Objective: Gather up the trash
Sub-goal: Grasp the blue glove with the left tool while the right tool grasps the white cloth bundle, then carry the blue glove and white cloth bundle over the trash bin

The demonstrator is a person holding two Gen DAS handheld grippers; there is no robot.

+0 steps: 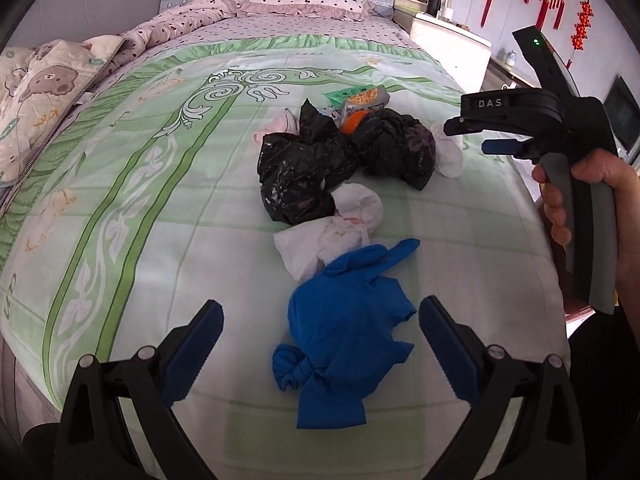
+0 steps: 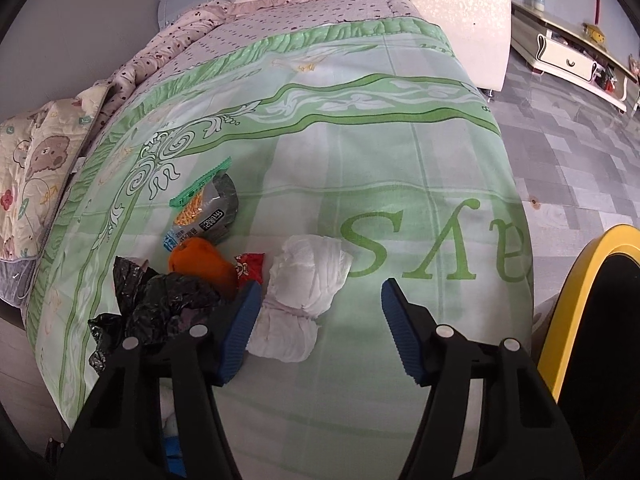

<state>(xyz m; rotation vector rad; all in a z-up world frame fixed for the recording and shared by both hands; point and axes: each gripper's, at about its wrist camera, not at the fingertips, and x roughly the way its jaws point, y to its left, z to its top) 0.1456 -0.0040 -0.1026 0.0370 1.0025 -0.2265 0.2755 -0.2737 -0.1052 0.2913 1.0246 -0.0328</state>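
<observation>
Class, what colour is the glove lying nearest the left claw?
Blue; the glove shows best in the left wrist view.

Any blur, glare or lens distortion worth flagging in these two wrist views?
Left wrist view: sharp and evenly lit, the bed bulging under fisheye, dark corners, blue glove crisp. Right wrist view: same bowing, floor slightly glossy, white diaper a little washed out, no motion blur.
</observation>
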